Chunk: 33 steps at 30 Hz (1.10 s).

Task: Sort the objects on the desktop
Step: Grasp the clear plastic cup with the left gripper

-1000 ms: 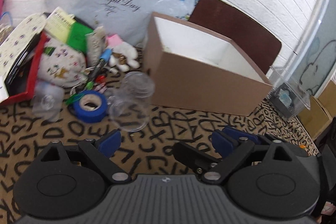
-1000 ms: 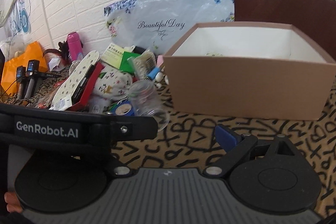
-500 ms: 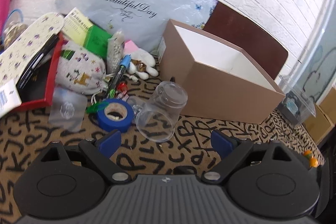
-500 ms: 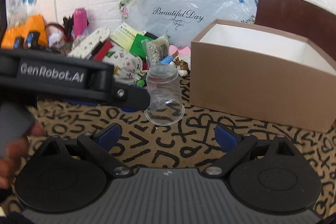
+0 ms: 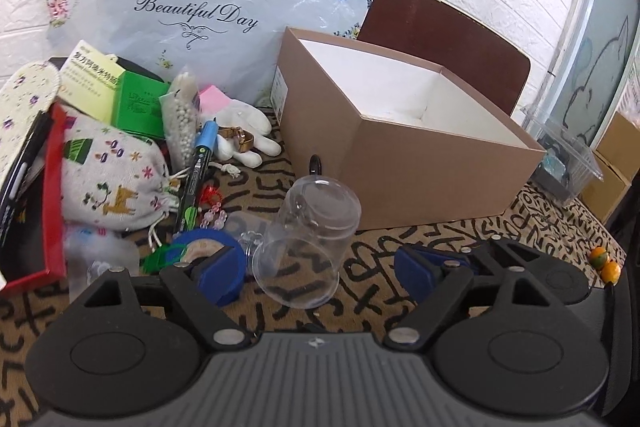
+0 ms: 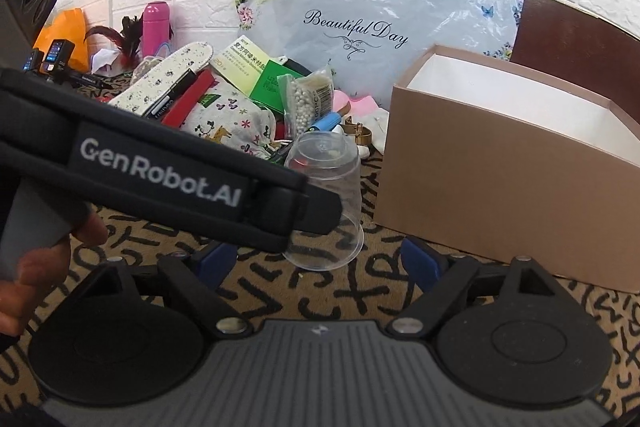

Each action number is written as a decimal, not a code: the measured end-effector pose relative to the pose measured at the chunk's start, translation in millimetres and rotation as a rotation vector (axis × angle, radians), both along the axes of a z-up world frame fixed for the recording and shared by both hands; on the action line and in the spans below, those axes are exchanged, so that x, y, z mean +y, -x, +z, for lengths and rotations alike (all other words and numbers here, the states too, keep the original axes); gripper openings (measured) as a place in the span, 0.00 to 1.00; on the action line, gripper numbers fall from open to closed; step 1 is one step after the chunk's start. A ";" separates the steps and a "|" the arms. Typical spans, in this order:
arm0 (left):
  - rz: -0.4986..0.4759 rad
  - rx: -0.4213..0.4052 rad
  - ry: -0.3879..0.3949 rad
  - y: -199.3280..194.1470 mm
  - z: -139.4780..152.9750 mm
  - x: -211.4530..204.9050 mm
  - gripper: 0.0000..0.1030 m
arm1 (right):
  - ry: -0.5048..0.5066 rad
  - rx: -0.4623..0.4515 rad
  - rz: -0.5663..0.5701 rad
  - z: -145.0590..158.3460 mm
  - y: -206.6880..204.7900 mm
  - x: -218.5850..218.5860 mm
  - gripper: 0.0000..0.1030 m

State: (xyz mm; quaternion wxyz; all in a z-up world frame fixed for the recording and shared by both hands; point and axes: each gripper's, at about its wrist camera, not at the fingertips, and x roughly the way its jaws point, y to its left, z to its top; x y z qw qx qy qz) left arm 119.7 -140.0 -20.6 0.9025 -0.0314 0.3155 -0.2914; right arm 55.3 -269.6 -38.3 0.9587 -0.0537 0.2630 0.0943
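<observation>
Both grippers gape empty, the left gripper (image 5: pixel 316 267) lined up on the clear cup (image 5: pixel 308 239) lying tipped on the tablecloth beside the open cardboard box (image 5: pixel 400 147); next, seemingly, closing gently around it.

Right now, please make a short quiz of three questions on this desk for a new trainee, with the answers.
1. True or false: the clear cup stands upright with its mouth up.
2. What lies against the left side of the cup? A) a blue tape roll B) a pink bottle C) an orange
3. Fill in: the left gripper is ____ with the cup between its fingers, not yet gripped.

Key:
1. False. It is tipped, bottom toward the box, mouth toward the camera.
2. A.
3. Open. The right gripper is open too, behind the same cup.
</observation>
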 end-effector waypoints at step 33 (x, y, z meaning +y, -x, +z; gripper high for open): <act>-0.003 0.069 0.002 -34.0 -7.6 -11.5 0.55 | -0.005 -0.021 0.021 -6.2 -40.1 1.9 0.45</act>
